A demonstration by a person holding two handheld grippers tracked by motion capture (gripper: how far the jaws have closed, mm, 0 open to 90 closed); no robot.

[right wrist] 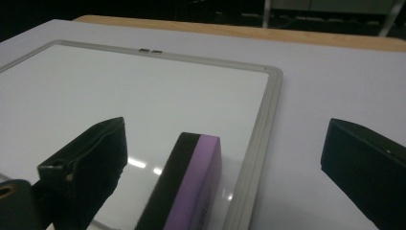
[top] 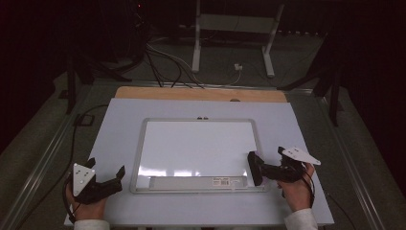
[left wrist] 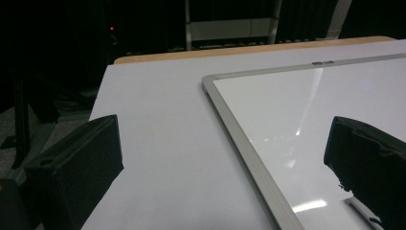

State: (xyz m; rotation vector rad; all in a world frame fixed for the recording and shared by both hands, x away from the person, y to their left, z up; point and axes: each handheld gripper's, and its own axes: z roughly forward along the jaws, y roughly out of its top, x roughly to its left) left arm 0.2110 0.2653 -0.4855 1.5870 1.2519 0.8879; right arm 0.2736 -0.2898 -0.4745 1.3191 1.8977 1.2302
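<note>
A white whiteboard [top: 198, 143] in a grey frame lies flat on the middle of the pale table. A black and purple eraser [right wrist: 191, 182] stands on edge at the board's near right corner [top: 253, 167]. My right gripper [top: 270, 162] is open, one jaw on each side of the eraser, neither jaw touching it [right wrist: 225, 129]. One jaw hangs over the board [right wrist: 119, 86], the other over the bare table. My left gripper [top: 106, 168] rests open at the table's near left. It straddles the board's left frame [left wrist: 222, 125] with nothing between its fingers.
The board's pen ledge [top: 191, 182] runs along its near edge. A wooden strip [top: 201, 94] borders the table's far side. Beyond it are cables [top: 167, 62] on the floor and white desk legs [top: 196, 43]. Metal rails [top: 43, 158] flank the table.
</note>
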